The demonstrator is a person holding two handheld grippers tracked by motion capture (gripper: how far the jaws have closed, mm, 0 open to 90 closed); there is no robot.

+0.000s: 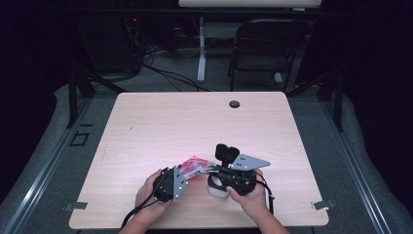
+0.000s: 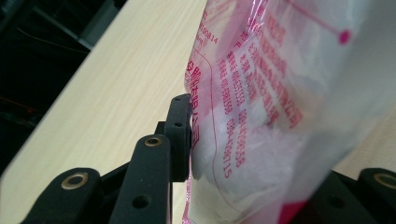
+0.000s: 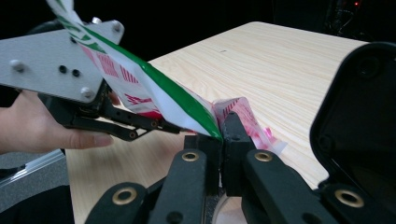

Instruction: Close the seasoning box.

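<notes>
A clear plastic bag [image 1: 195, 164] with pink print and white stuff inside hangs just above the wooden table [image 1: 195, 122], stretched between both grippers near the front edge. My left gripper [image 1: 190, 174] is shut on the bag's body; in the left gripper view one pad [image 2: 180, 135] presses into the bag [image 2: 280, 93], and the other jaw is hidden behind it. My right gripper [image 1: 210, 170] is shut on the bag's green-striped edge [image 3: 159, 84], jaws pinched together [image 3: 223, 135]. The left gripper [image 3: 135, 122] and the hand on it show at the left of the right gripper view.
A black rounded object [image 1: 226, 152] stands just behind the right gripper, large at the right of its view [image 3: 359, 121]. A white round object [image 1: 217, 191] lies under the right hand. A cable hole [image 1: 234, 104] is at the table's far edge, a chair [image 1: 265, 48] beyond.
</notes>
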